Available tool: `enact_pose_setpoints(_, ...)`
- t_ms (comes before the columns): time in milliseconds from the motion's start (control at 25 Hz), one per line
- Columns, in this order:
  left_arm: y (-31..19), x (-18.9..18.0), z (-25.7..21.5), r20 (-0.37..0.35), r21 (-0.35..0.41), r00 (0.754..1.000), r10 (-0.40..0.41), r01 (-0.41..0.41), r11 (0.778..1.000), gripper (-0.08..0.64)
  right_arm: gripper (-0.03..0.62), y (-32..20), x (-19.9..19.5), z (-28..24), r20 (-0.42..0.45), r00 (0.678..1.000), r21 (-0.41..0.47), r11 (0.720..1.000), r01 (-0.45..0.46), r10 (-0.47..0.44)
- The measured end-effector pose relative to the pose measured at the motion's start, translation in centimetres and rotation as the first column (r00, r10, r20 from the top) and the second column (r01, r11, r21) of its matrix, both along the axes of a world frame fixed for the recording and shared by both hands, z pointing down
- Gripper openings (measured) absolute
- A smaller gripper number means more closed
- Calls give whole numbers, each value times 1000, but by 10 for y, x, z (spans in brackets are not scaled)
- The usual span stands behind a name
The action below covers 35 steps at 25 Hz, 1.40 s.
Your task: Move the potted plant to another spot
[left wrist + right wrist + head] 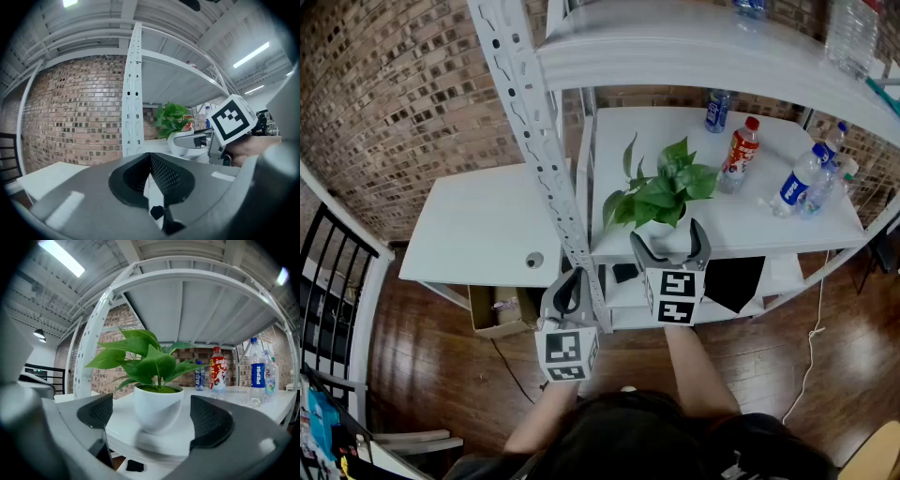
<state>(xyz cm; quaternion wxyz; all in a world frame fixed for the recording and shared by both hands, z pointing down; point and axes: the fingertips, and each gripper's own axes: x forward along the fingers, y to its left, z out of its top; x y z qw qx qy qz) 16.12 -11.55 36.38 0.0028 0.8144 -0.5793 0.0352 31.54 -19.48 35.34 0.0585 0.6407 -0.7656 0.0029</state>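
Note:
The potted plant (661,192) has broad green leaves and a round white pot (158,405). It stands near the front edge of the white shelf board (769,230). My right gripper (671,246) is level at that edge and open, with one jaw on each side of the pot. In the right gripper view a gap shows between the pot and each black pad (96,411), so neither touches it. My left gripper (567,295) hangs lower left, in front of the shelf upright, shut on nothing. The left gripper view shows the plant (173,118) and the right gripper (199,139) beside it.
A red bottle (740,155) and several blue-labelled bottles (797,183) stand behind and right of the plant. The perforated white upright (539,141) rises just left of it. A white table (483,230) lies further left, a cardboard box (497,309) below it.

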Motion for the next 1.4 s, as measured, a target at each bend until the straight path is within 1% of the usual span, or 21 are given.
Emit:
enact_pose_setpoints(120, -2, -3, 1, -2, -4, 1000, -13, 13, 1000, 15, 505, -19, 7, 1, -21, 1000, -28, 999, -19, 18)
enact_pose_setpoints(360, -5, -12, 5, 1, -17, 999, -42, 42, 999, 15, 503, -41, 6, 3, -23, 1000, -63, 998, 14, -15)
enact_pose_setpoints(440, -5, -15, 6, 4, -23, 999, -46, 46, 999, 15, 466, -44, 6, 4, -25, 1000, -69, 998, 11, -12)
enact_pose_setpoints(640, -5, -18, 5, 11, -27, 999, -51, 51, 998, 15, 462, -41, 8, 5, -18, 1000, -69, 998, 7, -8)
enact_pose_setpoints(800, -3, -19, 2, 19, -25, 999, -46, 47, 999, 16, 460, -22, 6, 0, 1, 1000, -39, 999, 21, -21)
enact_pose_setpoints(960, 5, -20, 5, 22, -35, 999, -38, 39, 999, 15, 459, 17, -5, -6, -4, 998, -19, 998, 66, -66)
enact_pose_setpoints(1080, 11, -26, 8, 22, -45, 999, -39, 40, 998, 15, 459, 47, -21, -8, -12, 994, -17, 994, 106, -106)
enact_pose_setpoints(1240, 19, -42, 11, 9, -45, 999, -38, 38, 998, 15, 459, 83, -44, -7, -21, 989, -31, 989, 147, -148)
enact_pose_setpoints(1400, 22, -74, 17, -9, -56, 999, -51, 51, 997, 16, 459, 106, -77, -1, -23, 983, -54, 982, 181, -182)
